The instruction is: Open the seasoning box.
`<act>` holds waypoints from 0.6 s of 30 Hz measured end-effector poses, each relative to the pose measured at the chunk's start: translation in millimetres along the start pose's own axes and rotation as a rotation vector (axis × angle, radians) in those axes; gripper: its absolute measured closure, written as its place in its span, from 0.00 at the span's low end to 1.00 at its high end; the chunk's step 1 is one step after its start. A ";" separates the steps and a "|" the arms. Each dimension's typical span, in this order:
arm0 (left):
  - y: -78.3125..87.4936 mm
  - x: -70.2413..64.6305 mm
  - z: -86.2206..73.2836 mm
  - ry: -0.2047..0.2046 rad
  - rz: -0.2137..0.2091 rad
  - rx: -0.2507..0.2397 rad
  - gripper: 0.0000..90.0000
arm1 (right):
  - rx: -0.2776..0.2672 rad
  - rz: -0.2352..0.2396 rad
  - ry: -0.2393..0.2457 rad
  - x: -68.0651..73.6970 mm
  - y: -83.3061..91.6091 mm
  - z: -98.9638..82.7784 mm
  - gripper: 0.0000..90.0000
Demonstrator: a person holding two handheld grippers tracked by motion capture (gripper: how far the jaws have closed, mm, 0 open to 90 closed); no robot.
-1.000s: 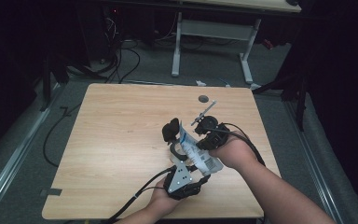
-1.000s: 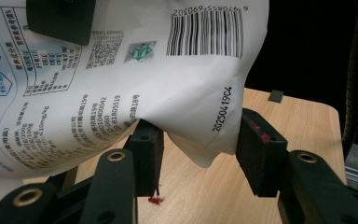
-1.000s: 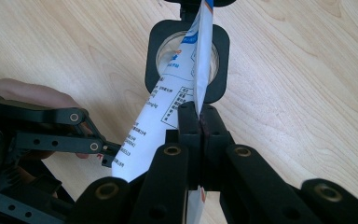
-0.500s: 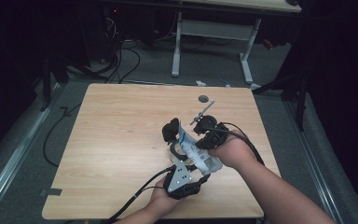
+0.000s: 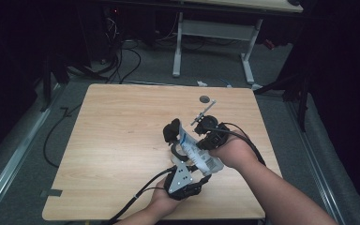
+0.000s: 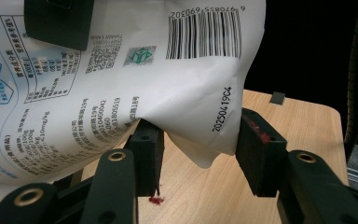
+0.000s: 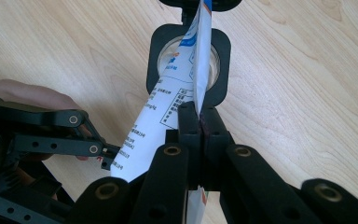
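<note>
A white printed pouch with a barcode is held above the table between both hands. My right gripper is shut on the pouch's thin side edge, and in the high view it comes in from the right. My left gripper reaches up from below, and the pouch's puffy bottom corner spans from one pad to the other. Under the pouch's upper end, a black rounded-square holder with a clear round opening stands on the table.
The wooden table carries a small dark disc and a thin metal tool at the back right. A black block stands just left of the pouch. Cables trail off the front edge, and a white desk frame stands behind.
</note>
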State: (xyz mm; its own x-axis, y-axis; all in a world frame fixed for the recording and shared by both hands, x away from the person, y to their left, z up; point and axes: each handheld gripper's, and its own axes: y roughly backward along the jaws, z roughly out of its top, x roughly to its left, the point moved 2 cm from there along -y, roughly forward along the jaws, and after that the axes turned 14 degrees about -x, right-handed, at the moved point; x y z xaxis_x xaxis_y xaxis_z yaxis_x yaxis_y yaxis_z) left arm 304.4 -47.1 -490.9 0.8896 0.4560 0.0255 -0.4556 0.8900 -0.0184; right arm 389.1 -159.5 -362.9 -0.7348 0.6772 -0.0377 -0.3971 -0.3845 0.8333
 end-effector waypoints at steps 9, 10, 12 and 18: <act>0.1 0.0 0.6 -0.001 0.000 -0.001 0.61 | 0.000 0.002 0.004 -0.2 -0.3 0.4 1.00; 0.1 0.1 0.7 -0.001 0.001 -0.001 0.61 | -0.001 0.003 0.004 -0.2 -0.3 0.5 1.00; 0.0 0.1 0.8 -0.001 0.001 -0.002 0.61 | 0.002 0.000 0.005 -0.3 -0.2 0.6 1.00; 0.2 0.6 1.6 0.006 0.003 -0.003 0.61 | 0.001 -0.001 0.006 -0.2 -0.5 1.7 1.00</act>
State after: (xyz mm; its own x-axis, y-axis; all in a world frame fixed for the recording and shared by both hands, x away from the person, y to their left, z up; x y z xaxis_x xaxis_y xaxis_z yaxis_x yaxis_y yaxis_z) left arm 304.8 -46.7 -489.3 0.8884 0.4586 0.0195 -0.4582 0.8886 -0.0214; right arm 390.4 -158.3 -362.3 -0.7381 0.6734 -0.0419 -0.3971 -0.3833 0.8339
